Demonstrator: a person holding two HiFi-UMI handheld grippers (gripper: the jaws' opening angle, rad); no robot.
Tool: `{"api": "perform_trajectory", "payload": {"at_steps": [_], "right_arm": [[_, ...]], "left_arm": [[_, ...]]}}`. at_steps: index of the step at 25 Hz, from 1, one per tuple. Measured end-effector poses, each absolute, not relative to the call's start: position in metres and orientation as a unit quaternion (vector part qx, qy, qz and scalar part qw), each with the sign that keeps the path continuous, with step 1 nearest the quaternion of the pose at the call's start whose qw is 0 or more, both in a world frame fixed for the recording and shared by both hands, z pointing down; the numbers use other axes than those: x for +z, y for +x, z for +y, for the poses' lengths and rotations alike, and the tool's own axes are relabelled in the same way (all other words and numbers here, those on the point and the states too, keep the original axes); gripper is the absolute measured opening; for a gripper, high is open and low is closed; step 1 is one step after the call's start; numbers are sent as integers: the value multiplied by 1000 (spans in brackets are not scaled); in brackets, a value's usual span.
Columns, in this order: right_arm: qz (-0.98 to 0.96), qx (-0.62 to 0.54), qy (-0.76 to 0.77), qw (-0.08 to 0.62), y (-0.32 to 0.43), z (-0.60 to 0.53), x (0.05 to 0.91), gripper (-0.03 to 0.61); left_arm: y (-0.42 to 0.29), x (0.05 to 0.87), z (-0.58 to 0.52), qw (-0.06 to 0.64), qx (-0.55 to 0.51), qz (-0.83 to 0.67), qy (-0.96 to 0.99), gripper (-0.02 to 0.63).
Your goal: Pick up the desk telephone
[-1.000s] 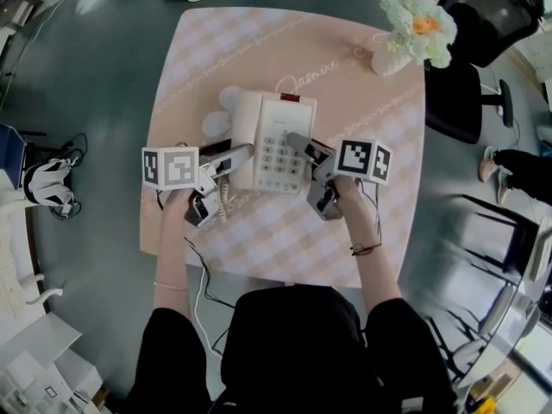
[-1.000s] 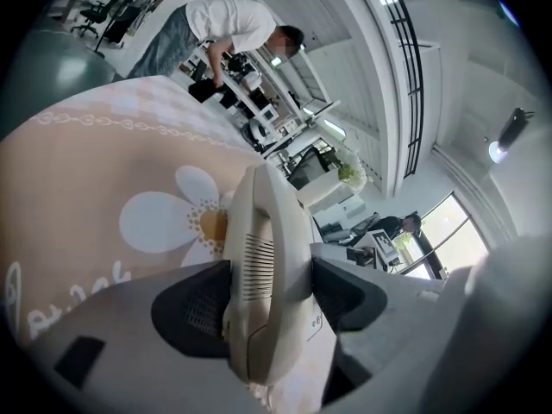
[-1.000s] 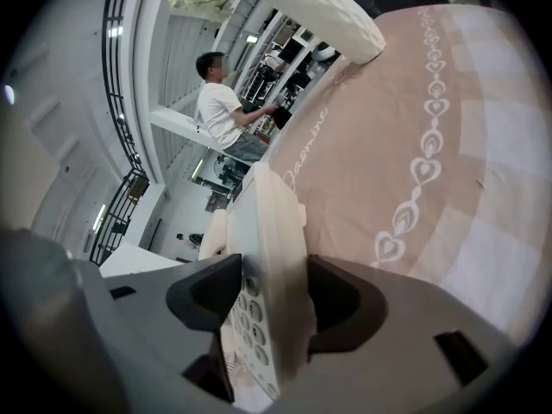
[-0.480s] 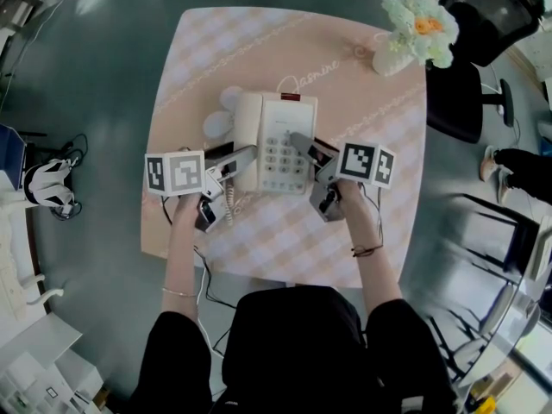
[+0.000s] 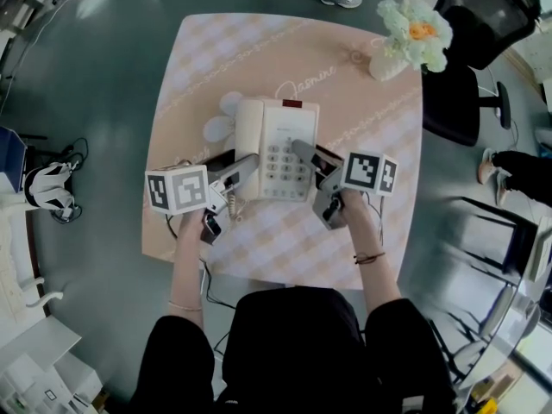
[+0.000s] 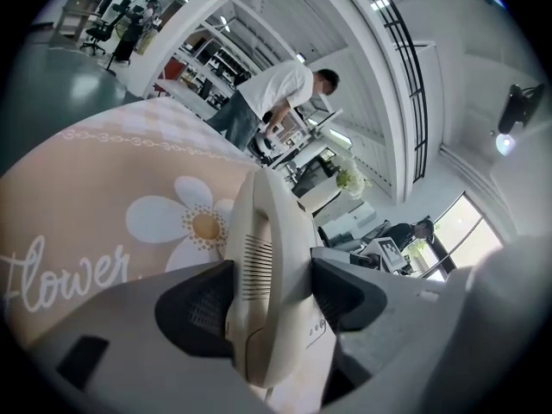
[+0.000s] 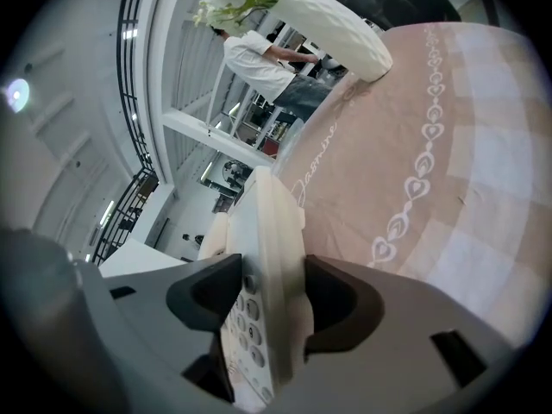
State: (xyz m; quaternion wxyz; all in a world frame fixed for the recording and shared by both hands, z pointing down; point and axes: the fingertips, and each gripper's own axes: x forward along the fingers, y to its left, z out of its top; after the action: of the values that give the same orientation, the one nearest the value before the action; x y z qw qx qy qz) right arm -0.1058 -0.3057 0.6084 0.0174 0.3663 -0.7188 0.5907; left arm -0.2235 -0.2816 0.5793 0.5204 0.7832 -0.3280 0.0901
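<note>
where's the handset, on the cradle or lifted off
On the cradle, it seems: in the head view the handset lies flush along the telephone base.

The checked tablecloth (image 5: 233, 59) carries cursive white script reading "Jasmine" in the head view and "Flower" in the left gripper view.

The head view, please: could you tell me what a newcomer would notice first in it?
A cream desk telephone dominates the middle of a pink checked tablecloth. The left gripper is clamped on its handset, and the right gripper on its keypad-side edge. A vase of white flowers stands at the far right corner.
</note>
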Motion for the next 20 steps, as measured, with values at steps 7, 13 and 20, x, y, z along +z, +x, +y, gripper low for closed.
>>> {"api": "perform_trajectory", "payload": {"at_steps": [7, 13, 20], "right_arm": [[-712, 604, 358, -3, -106, -294, 588, 219], [-735, 579, 354, 0, -101, -288, 562, 219], [-760, 562, 327, -21, -105, -282, 527, 219]], "left_arm": [[-226, 558, -271, 507, 73, -352, 784, 278], [-222, 531, -260, 491, 54, -362, 790, 278], [-218, 503, -247, 477, 36, -374, 795, 276]]}}
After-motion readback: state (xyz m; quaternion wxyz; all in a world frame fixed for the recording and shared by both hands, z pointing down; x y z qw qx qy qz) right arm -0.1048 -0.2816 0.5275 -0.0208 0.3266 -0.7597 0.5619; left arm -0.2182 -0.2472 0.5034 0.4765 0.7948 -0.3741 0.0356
